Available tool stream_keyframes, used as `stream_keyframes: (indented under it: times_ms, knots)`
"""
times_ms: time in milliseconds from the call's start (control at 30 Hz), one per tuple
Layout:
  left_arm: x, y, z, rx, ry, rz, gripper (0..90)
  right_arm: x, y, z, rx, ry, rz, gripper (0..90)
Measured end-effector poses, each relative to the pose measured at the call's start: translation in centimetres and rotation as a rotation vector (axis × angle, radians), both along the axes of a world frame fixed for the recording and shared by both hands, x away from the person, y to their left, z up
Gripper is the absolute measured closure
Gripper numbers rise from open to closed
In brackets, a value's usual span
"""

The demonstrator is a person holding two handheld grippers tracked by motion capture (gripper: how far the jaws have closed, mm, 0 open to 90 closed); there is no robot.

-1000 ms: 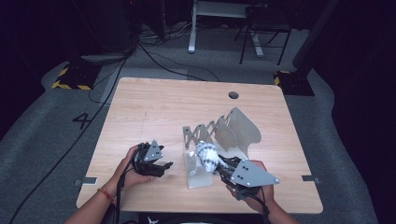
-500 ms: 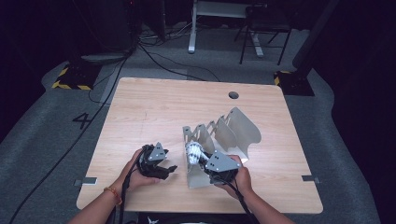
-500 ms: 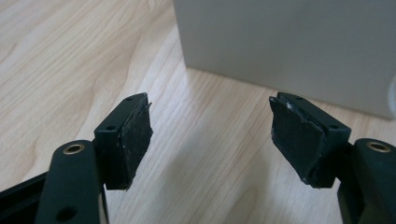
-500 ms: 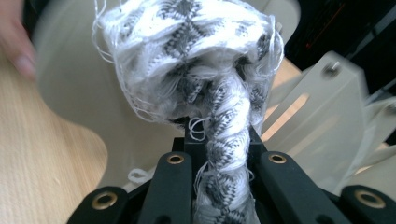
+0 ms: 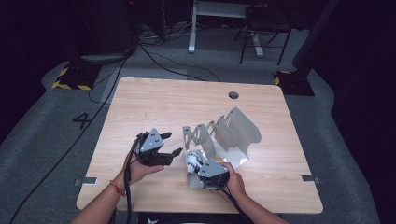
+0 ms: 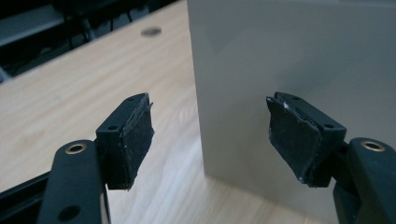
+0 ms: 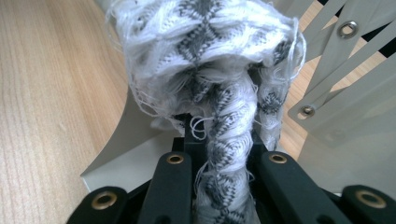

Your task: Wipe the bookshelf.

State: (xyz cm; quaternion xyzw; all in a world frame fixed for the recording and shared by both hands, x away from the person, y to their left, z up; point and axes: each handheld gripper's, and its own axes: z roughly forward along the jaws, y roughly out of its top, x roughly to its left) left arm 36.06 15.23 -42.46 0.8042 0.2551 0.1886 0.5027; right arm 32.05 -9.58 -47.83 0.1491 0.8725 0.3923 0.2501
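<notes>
Left gripper (image 5: 164, 150): it was held above the near left part of the wooden table (image 5: 154, 102), just left of the rack. Its jaws stood open with nothing between them.
Left gripper view: it showed the two black pads (image 6: 137, 138) apart, and a flat grey panel (image 6: 299, 56) of the rack standing upright on the wood close behind them. In the high view this panel was too small to see so clearly.
Metal rack (image 5: 233, 133): a grey folding rack with a scissor-like lattice and curved dividers, in the middle of the table, reaching from near to the far right.
Knitted cloth (image 5: 192, 160): white and grey, at the near end of the rack, touching it.
Right gripper (image 5: 205, 169): it was at the near end of the rack, clamped tight on the cloth.
Right gripper view: it showed the cloth (image 7: 219, 70) twisted into a bundle between the jaws, loose threads, and the rack's riveted lattice (image 7: 345, 51) to the right. The high view gave only a small pale spot for the cloth.
</notes>
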Motion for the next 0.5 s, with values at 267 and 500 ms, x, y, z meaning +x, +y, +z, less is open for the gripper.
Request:
stream_keyframes:
  times_ms: [267,500]
  knots:
    - [1.0,0.4,2.9,-0.127,-0.057,0.000,34.2,0.0,0.2,-1.0,-0.031,0.017,0.012,79.6]
    - [2.2,-0.3,4.0,-0.144,-0.068,-0.051,41.0,0.2,0.6,-1.8,-0.061,0.049,0.026,79.2]
